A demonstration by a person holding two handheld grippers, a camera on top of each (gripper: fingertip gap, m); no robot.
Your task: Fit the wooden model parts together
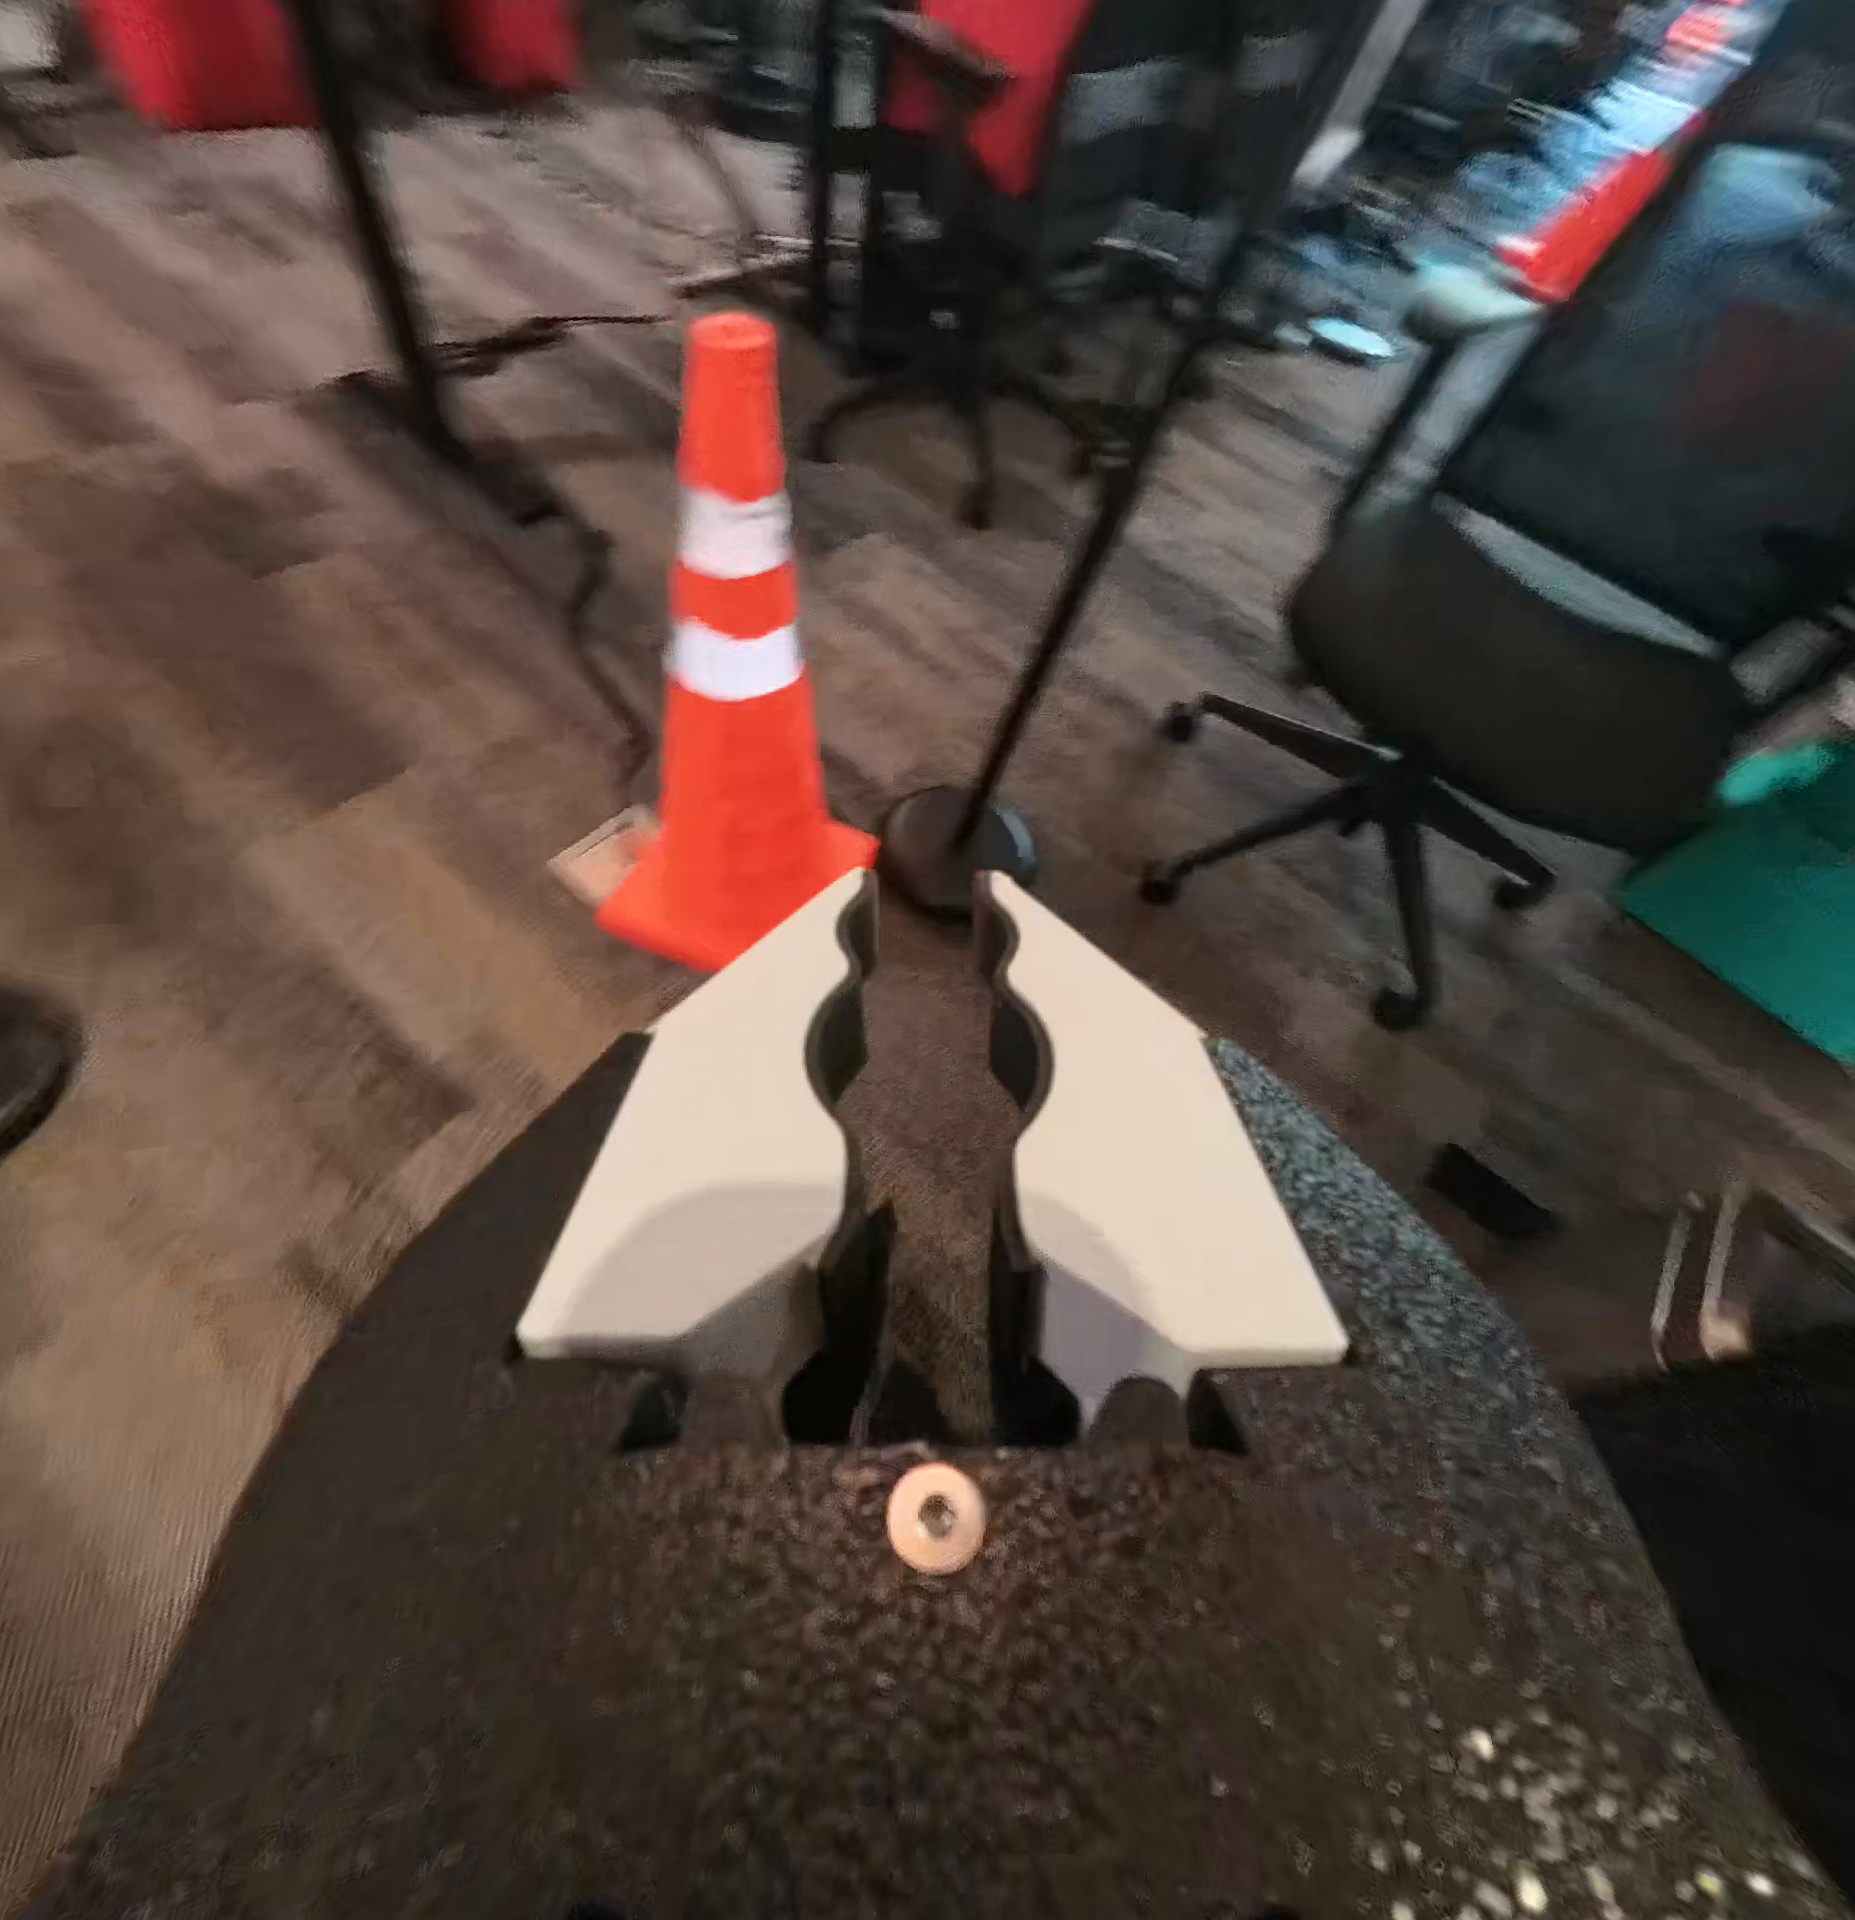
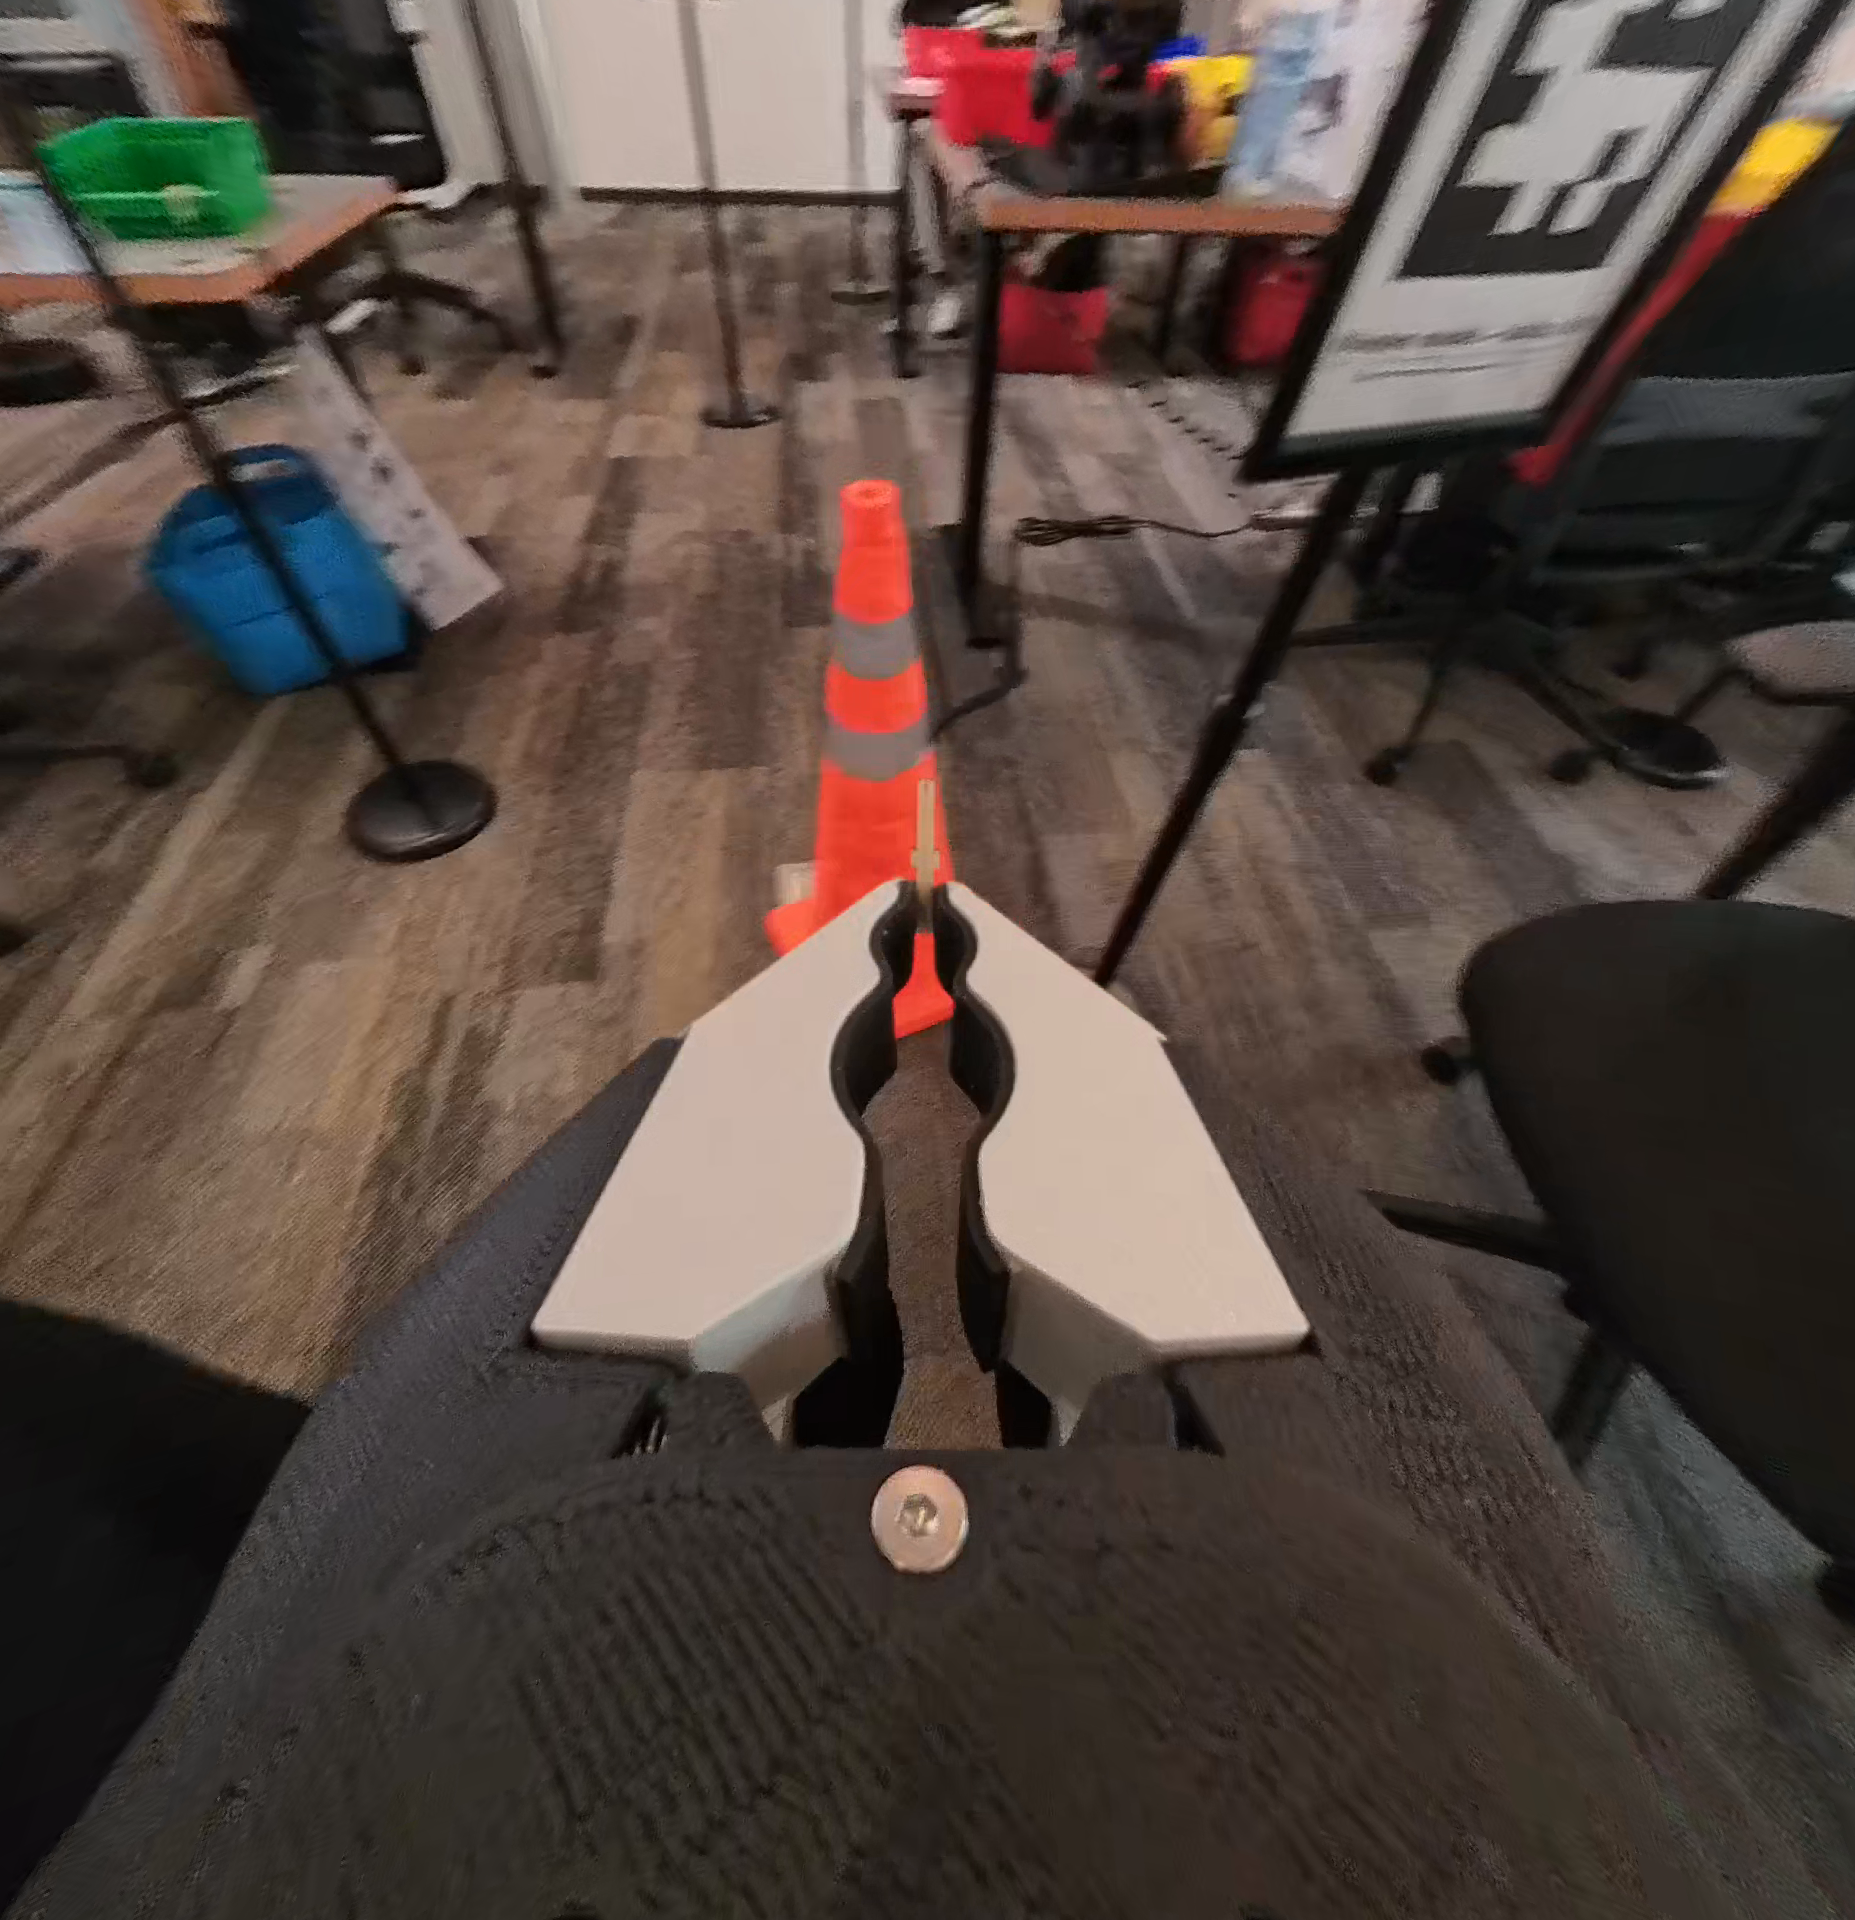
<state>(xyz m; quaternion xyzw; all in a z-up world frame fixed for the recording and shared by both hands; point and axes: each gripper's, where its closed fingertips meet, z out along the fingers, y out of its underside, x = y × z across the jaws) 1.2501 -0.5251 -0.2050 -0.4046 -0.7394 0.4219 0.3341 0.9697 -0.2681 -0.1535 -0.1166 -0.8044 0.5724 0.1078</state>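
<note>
Left hand-held gripper (image 1: pixel 925 894) first: fingers parted with a plain gap at the tips, nothing between them, aimed out over a carpeted floor (image 1: pixel 227 831) toward an orange traffic cone (image 1: pixel 736 665), a round stand base (image 1: pixel 954 847) just behind the tips and an office chair (image 1: pixel 1505 665) off to the right; no wooden part anywhere in this blurred view. Right hand-held gripper (image 2: pixel 921 891) next: tips pinched close on a thin pale wooden stick (image 2: pixel 924 831), upright and poking out beyond the fingertips, seen against another orange cone (image 2: pixel 876 707), with a blue bin (image 2: pixel 279 582) far left and a framed black-and-white sign (image 2: pixel 1525 208) at upper right. By the look of it, early going: one piece picked up, no mating piece or worktop with parts in sight, so the actual fitting still to do, with the free left side yet to take a second part.
</note>
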